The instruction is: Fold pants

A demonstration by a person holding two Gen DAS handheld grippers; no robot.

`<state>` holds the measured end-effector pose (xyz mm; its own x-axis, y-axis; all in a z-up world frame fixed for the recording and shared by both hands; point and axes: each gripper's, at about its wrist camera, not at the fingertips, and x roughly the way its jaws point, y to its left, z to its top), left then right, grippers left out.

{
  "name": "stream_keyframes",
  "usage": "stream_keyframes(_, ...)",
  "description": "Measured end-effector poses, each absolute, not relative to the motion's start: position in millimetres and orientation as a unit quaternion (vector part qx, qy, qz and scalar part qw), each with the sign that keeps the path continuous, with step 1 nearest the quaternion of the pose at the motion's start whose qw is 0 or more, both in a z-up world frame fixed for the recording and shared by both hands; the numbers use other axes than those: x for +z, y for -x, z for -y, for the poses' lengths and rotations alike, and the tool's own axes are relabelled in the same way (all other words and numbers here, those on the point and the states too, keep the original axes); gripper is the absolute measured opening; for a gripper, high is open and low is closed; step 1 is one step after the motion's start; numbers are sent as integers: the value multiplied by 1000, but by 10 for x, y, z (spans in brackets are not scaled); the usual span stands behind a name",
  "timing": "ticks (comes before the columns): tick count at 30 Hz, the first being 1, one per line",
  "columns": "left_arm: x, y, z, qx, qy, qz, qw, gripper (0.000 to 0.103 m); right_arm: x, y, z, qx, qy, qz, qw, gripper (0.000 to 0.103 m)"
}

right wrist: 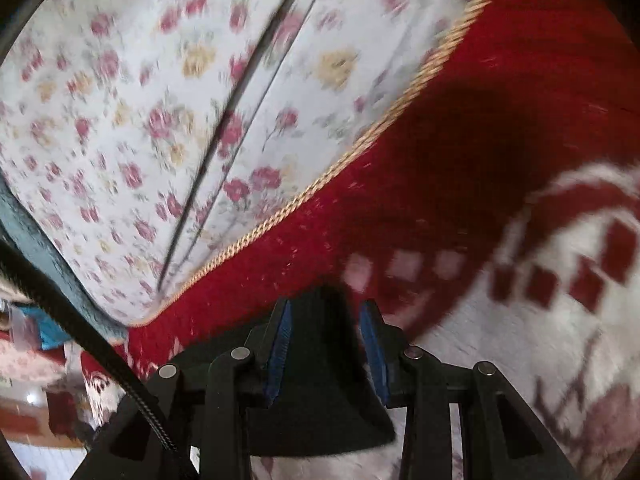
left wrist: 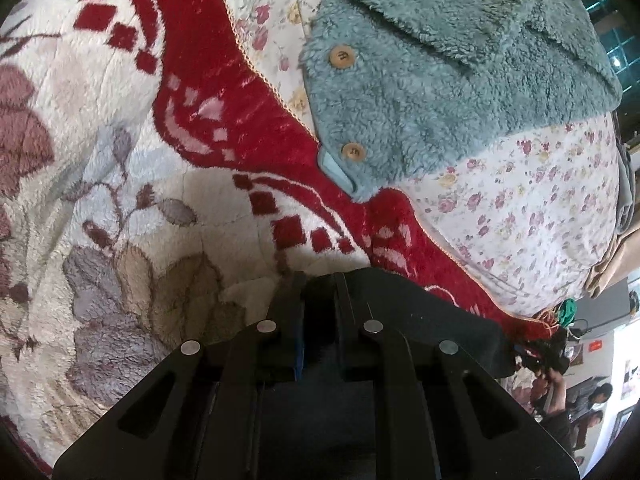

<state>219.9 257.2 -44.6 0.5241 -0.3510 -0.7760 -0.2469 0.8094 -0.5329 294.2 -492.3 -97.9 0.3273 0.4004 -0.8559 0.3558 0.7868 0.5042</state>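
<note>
The pants (left wrist: 440, 320) are black cloth bunched at my left gripper (left wrist: 318, 280) and spreading to its right over the blanket. The left fingers stand almost together, pinching that cloth. In the right wrist view a wedge of the same black pants (right wrist: 320, 400) fills the gap between the blue pads (right wrist: 374, 352) of my right gripper (right wrist: 325, 306), which is shut on it. Most of the pants are hidden under the two grippers. The right wrist view is blurred by motion.
A red and white plush blanket (left wrist: 120, 160) (right wrist: 500, 100) lies over a floral sheet (left wrist: 520, 208) (right wrist: 120, 120). A teal fleece garment (left wrist: 440, 72) with wooden buttons rests on the sheet. A black cable (right wrist: 80, 320) hangs at left. People sit at the far right (left wrist: 592, 400).
</note>
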Motion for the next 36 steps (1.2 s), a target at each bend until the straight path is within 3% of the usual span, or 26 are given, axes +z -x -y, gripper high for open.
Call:
stream_keyframes(5,-455,-2196,-2537,-34,301,-485,820,10,-1037,-3146,4825,22,-286,-601,746,33)
stream_keyframes(7,-469,-2213,-2541,-35,300,-485,821,10,-1018,-3163,4761,38,-268,-607,747,15)
stream_keyframes(9,-475,-2215,-2544,-33,301,-484,821,10,-984,-3146,4730,35,-245,-607,755,5)
stream_keyframes(21,-106,-1787,-2540,-71,339,-451,823,9,-244,-2573,5069,66,-242,-541,803,2)
stream_keyframes(27,27,-1537,-2448,-85,359,-441,818,9,-155,-2266,5160,91,-269,-533,797,2)
stream_keyframes(29,51,-1547,-2417,-82,360,-440,819,9,-205,-2271,5146,90,-304,-528,788,6)
stream_keyframes(33,98,-1575,-2364,-78,352,-439,823,9,-408,-2608,4952,68,-329,-533,777,38)
stream_keyframes(36,105,-1556,-2356,-73,349,-440,824,9,-634,-2915,4889,54,-309,-563,764,40)
